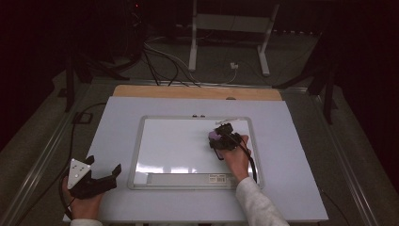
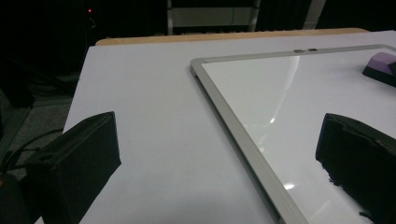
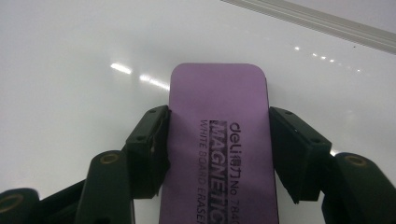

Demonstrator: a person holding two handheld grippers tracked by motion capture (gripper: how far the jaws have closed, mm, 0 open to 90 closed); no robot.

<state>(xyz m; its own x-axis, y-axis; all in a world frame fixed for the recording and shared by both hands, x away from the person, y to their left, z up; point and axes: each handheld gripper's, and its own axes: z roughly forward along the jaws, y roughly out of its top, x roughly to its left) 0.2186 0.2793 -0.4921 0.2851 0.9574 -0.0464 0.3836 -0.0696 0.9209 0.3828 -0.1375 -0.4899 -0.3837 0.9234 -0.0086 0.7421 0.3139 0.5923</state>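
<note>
A purple whiteboard eraser [image 3: 218,140] with black lettering lies flat on the whiteboard [image 1: 179,146]. My right gripper [image 3: 217,140] is shut on its two long sides, both pads pressed against it. In the high view the eraser [image 1: 214,135] and right gripper [image 1: 221,136] sit over the board's upper right part. My left gripper [image 1: 102,167] rests on the table near the front left corner, jaws wide apart with nothing between them. In the left gripper view the eraser [image 2: 380,67] is at the far right edge, beyond the board's silver frame [image 2: 233,130].
The whiteboard lies on a pale sheet [image 1: 117,136] that covers the table; a wooden strip [image 1: 197,92] runs along the far edge. A marker tray [image 1: 188,179] lines the board's near side. Cables and a stand's legs [image 1: 230,42] lie on the floor beyond.
</note>
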